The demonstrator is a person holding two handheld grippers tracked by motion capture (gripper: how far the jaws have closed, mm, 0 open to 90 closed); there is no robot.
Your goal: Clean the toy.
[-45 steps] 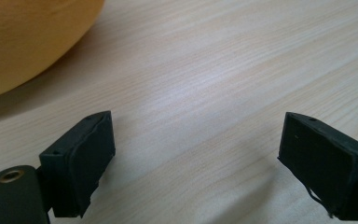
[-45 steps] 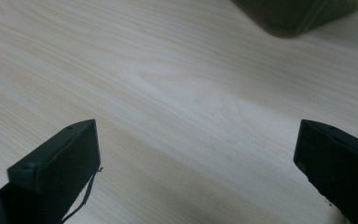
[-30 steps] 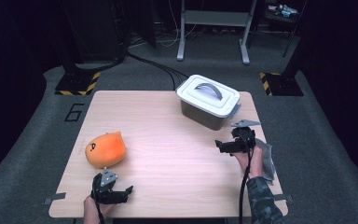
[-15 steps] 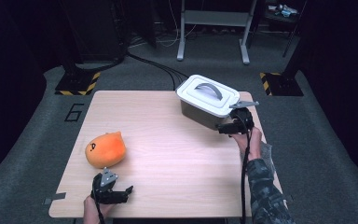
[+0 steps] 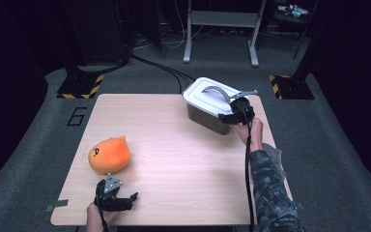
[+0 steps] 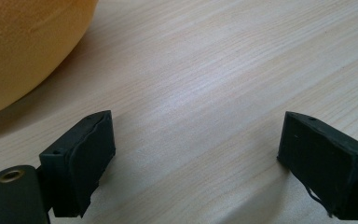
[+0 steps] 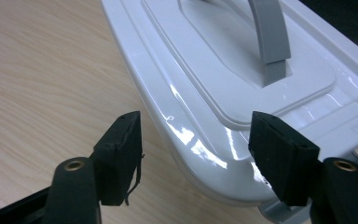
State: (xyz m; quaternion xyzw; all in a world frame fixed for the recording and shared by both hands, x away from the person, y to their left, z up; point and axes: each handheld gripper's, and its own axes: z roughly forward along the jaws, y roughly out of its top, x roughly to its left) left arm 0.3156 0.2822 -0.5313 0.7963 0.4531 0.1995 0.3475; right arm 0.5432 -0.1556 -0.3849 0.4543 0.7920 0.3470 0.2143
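Dark room, light wood table (image 5: 174, 145). From the high view, the right gripper (image 5: 233, 117) had slid up to the white lidded box (image 5: 207, 94), upper right; orange plush (image 5: 108, 154) lower left. Left gripper (image 6: 191, 154): unclenched over bare wood. Right gripper view: jaws just narrowed around the lid's corner (image 7: 205, 154), not pinching yet, so probably lid-lifting next.

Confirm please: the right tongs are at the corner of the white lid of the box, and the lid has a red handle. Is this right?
Not quite. The handle is grey, not red, as the right gripper view shows. The rest holds: the right tongs are at the corner of the white lid of the box, and their jaws have just been closing.
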